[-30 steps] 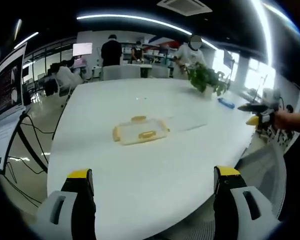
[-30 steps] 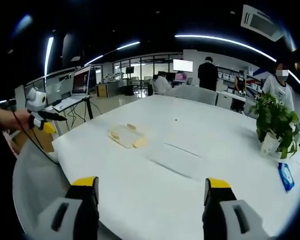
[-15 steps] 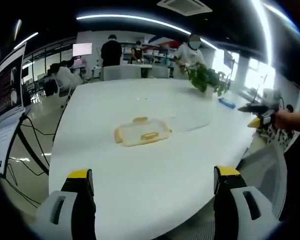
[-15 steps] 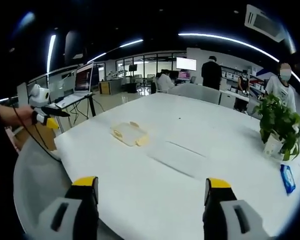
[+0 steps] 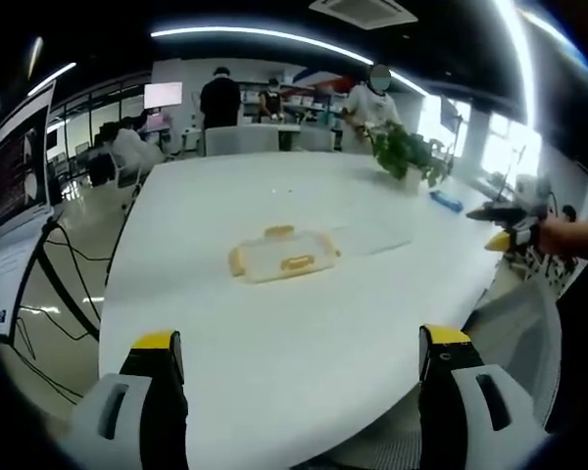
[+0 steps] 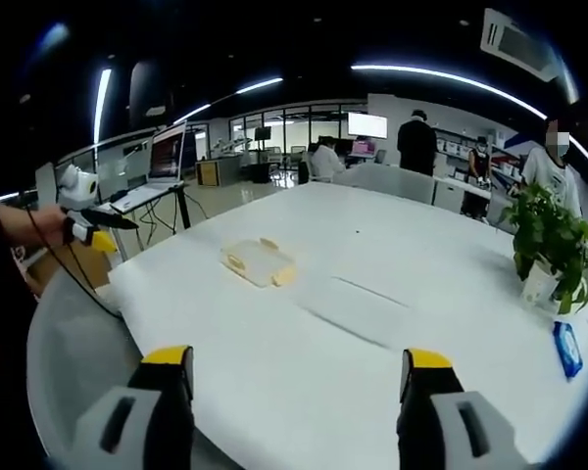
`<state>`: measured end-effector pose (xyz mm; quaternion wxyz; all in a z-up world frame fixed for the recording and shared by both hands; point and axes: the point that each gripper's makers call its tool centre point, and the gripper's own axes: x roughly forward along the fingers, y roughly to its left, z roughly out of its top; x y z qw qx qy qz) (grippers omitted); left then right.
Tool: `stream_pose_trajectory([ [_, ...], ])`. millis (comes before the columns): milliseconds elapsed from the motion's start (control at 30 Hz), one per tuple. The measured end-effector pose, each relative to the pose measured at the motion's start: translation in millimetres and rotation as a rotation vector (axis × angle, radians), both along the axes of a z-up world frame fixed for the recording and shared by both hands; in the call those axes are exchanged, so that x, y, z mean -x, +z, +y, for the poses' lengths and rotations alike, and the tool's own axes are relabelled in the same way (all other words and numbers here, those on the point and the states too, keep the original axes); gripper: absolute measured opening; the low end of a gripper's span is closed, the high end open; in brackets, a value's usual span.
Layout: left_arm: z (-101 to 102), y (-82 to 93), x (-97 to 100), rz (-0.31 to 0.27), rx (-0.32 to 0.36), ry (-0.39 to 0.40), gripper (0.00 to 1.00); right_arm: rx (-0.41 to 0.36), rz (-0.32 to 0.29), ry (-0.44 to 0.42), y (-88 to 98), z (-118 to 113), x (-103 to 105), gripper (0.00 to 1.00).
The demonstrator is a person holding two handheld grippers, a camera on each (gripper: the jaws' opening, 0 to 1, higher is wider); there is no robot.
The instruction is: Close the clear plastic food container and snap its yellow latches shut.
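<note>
Lying mid-table [image 5: 274, 392], container [image 5: 282, 256] seemingly shut, tongs [image 5: 299, 367] well apart.

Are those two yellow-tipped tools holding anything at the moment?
Nothing is held. The left tool and right tool are both open and empty, and the food container lies untouched on the white table.

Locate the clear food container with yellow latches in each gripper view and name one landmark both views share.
Left gripper view: the container lies flat on the white table, just left of centre, beyond the open jaws.
Right gripper view: the container lies left of centre, near the table's left edge.
Shared landmark: the potted plant at the table's far side.
</note>
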<state>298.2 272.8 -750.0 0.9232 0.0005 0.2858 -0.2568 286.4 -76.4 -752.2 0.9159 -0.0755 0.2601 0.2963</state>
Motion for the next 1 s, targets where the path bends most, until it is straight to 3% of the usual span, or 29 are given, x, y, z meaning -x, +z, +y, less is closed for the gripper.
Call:
stream_pose_trajectory([
  [67, 2.9, -0.9, -0.1, -0.012, -0.05, -0.01, 0.99, -0.001, 0.005, 0.0, -1.8, 1.9, 1.0, 0.87],
  [533, 12.4, -0.4, -1.2, -0.017, -0.026, -0.005, 0.99, 0.016, -0.016, -0.041, 0.7, 5.9, -0.3, 0.86],
  [1000, 28.4, -14.6, -4.5, -0.003, -0.028, -0.055, 0.99, -0.014, -0.005, -0.083, -3.4, 31.0, -4.8, 0.87],
])
